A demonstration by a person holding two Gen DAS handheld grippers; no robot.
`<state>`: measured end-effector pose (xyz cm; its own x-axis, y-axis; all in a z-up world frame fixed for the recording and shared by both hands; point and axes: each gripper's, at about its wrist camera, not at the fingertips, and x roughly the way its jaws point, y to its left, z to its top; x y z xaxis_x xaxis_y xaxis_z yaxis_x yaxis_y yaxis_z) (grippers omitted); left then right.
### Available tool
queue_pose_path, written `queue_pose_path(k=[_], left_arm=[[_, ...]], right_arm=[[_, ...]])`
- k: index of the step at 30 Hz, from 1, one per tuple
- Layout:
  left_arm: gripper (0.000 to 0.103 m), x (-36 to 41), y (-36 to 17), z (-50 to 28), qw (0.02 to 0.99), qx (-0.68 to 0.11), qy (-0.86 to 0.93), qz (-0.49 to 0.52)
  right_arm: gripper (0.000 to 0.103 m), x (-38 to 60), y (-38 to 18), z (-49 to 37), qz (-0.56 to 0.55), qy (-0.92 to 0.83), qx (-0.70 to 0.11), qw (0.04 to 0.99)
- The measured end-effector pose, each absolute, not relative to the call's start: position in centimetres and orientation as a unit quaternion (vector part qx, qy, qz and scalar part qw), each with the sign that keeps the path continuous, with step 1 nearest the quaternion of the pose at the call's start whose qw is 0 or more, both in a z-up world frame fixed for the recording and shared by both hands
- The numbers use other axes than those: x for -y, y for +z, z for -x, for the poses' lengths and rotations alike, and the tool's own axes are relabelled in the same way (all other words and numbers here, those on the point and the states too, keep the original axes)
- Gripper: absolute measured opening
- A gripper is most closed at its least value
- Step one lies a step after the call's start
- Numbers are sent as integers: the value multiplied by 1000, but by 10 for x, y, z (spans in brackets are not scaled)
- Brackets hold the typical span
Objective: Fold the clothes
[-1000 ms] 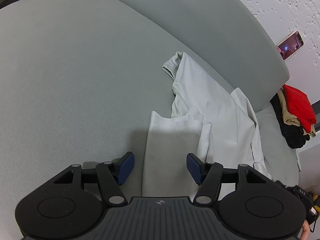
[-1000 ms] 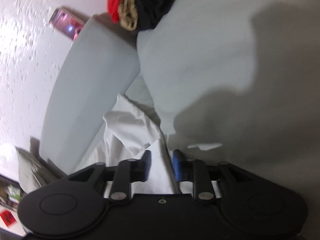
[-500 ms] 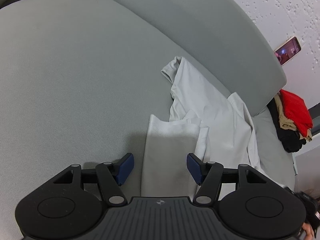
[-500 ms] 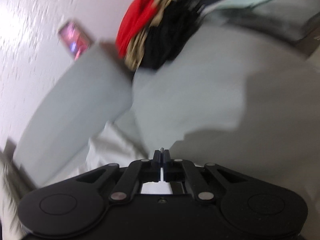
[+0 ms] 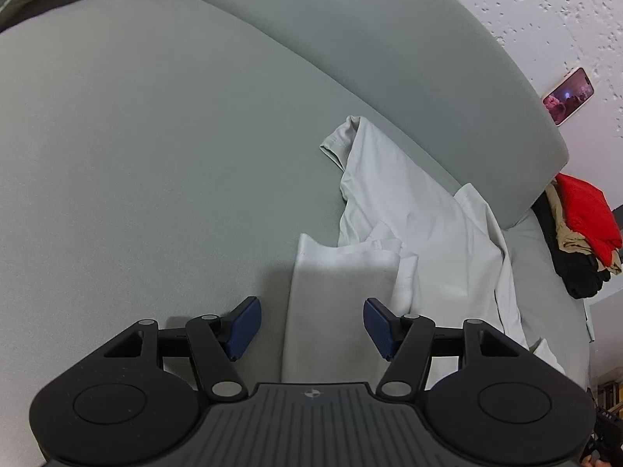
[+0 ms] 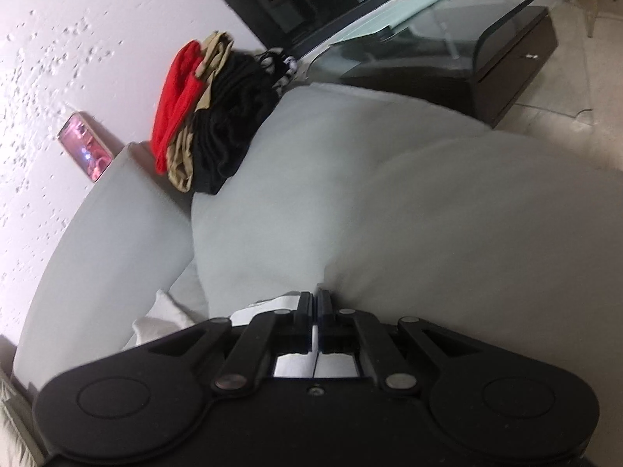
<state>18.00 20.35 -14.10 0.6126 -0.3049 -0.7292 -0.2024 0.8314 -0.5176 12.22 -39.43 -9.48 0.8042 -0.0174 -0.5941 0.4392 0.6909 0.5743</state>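
The pale white cotton shirt (image 5: 420,241) lies crumpled on the grey sofa seat (image 5: 155,155), its long axis running away toward the backrest. The left hand-held gripper (image 5: 311,325) hovers spread over its near folded edge. The right hand-held gripper (image 6: 314,303) has just closed, pinching white cloth.

Home living room, grey sofa (image 5: 155,155), glass coffee table (image 6: 467,11)

white shirt (image 5: 412,233), grey sofa (image 5: 155,155), red garment (image 5: 588,210)
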Motion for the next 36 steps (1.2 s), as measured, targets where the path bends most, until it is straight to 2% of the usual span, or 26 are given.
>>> queue_pose_path(k=[4,6,7,8,16,21,24,28,30,31,32,34,36], left_arm=[[55,-190,-149,-198,857,-438,-42,267],[31,-184,-150,-203,863,-440,-42,245],[3,-182,-151,-204,866,-444,-31,230],[1,-182,-151,-203,869,-443,-19,221],[0,-195,-98,-142,908,-376,136,122],[0,-208,-84,-119,890,-389,228,63],[1,-209,-69,-98,888,-383,254,29],[3,-208,-48,-59,886,-373,273,-35],[5,-215,-38,-41,896,-381,229,7],[8,-217,-34,-32,901,-384,201,37],[21,-217,-33,-24,902,-390,170,73],[36,-209,-45,-14,893,-415,113,135],[38,-195,-63,-10,878,-439,65,181]], right_arm=[[2,391,-95,-124,-370,-129,-285,875],[2,391,-96,-123,-371,-130,-285,874],[2,391,-97,-122,-372,-130,-285,874],[2,390,-97,-122,-370,-131,-285,874],[2,382,-81,-111,-347,-164,-288,877],[4,377,-72,-106,-338,-169,-323,868],[14,375,-55,-91,-351,-154,-334,861],[38,374,-21,-53,-362,-117,-342,859],[58,374,-9,-34,-370,-93,-350,856],[61,372,-6,-26,-374,-77,-357,853],[62,367,-7,-22,-375,-54,-368,849],[63,355,-13,-15,-380,-5,-391,838],[62,340,-31,-15,-401,38,-409,819]])
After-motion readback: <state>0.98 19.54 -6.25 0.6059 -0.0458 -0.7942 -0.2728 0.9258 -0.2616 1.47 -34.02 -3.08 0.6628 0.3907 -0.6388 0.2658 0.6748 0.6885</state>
